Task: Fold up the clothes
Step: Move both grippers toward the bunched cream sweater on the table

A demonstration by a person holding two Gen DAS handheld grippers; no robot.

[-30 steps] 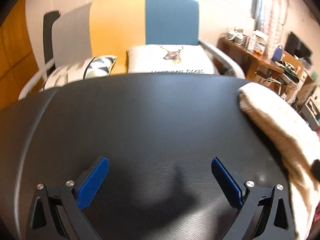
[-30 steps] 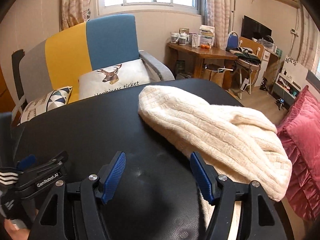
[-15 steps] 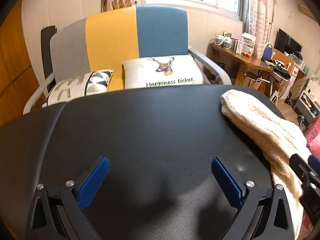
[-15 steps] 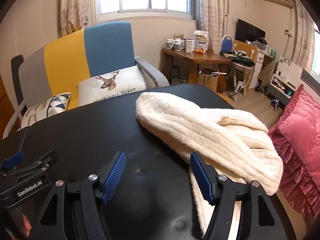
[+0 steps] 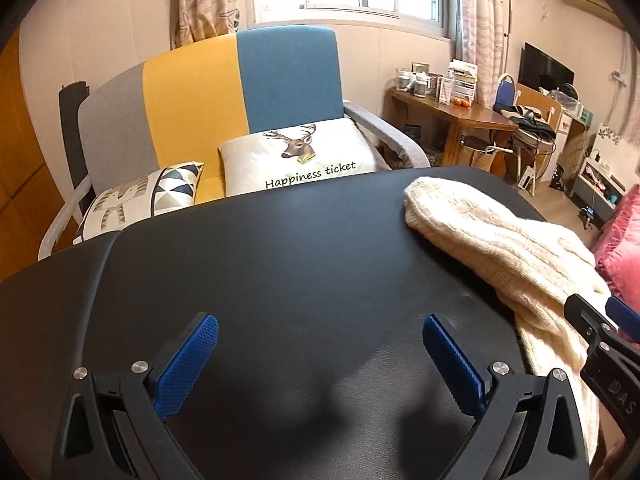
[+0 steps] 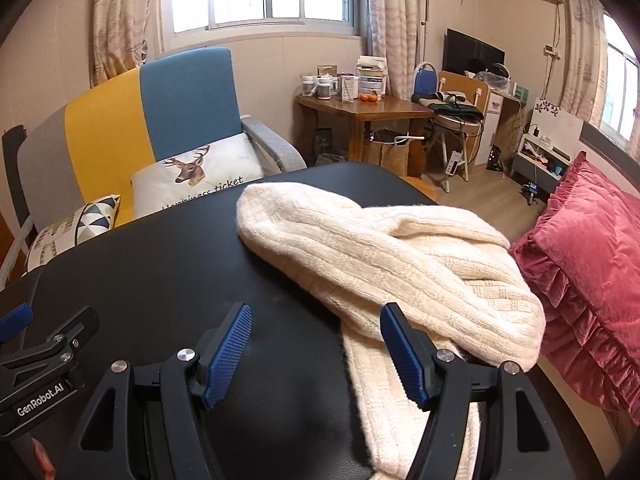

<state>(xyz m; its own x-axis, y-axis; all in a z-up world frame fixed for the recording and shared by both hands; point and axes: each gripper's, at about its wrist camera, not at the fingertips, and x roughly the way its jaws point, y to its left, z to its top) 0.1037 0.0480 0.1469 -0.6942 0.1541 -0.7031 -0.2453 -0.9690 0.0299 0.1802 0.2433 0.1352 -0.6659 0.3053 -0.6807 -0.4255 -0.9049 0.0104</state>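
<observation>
Nearest, the left gripper (image 5: 320, 364) has lifted back off the black padded tabletop (image 5: 280, 260), jaws spread and empty; the right gripper (image 6: 316, 348) also gapes. No fold has begun. The cream cable-knit sweater (image 6: 400, 256) lies bunched along the table's right edge, its long axis running near-right to far-left.

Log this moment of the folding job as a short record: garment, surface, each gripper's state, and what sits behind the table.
garment: cream knit sweater, bunched, unfolded, on the right side of the table, one part trailing toward the near edge
surface: black table, bare on its left and middle
left gripper: open, nothing between its pads, over bare tabletop
right gripper: open, above the sweater's near part, not gripping it
behind table: striped armchair holding a deer cushion and a triangle-pattern cushion
right of table: pink ruffled cushion
</observation>
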